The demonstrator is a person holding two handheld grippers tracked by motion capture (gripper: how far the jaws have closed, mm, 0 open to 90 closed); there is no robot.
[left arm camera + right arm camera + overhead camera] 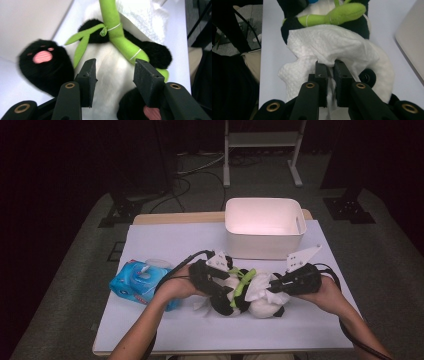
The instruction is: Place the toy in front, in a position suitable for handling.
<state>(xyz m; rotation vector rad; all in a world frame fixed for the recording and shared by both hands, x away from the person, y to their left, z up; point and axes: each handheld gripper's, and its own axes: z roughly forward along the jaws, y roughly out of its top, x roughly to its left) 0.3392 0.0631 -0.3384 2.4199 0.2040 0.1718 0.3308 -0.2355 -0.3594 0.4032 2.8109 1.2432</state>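
Note:
A black-and-white panda plush point(235, 301) lies on the white table point(175, 240) with a green bamboo stalk point(243, 281) across its chest. A white tissue point(260, 290) is draped over its head end. My right gripper point(272, 284) comes in from the right, and in the right gripper view the gripper point(330, 67) is shut on a fold of the tissue point(329, 42). My left gripper point(227, 282) sits at the plush's body. In the left gripper view its jaws stand apart over the white belly point(112, 57), open and not pressing on it, below the bamboo point(117, 32).
A blue tissue pack point(140, 281) lies at the left of the table, close to my left forearm. A white bin point(260, 245) stands at the back, just beyond the plush. Stands and cables sit on the floor behind the table.

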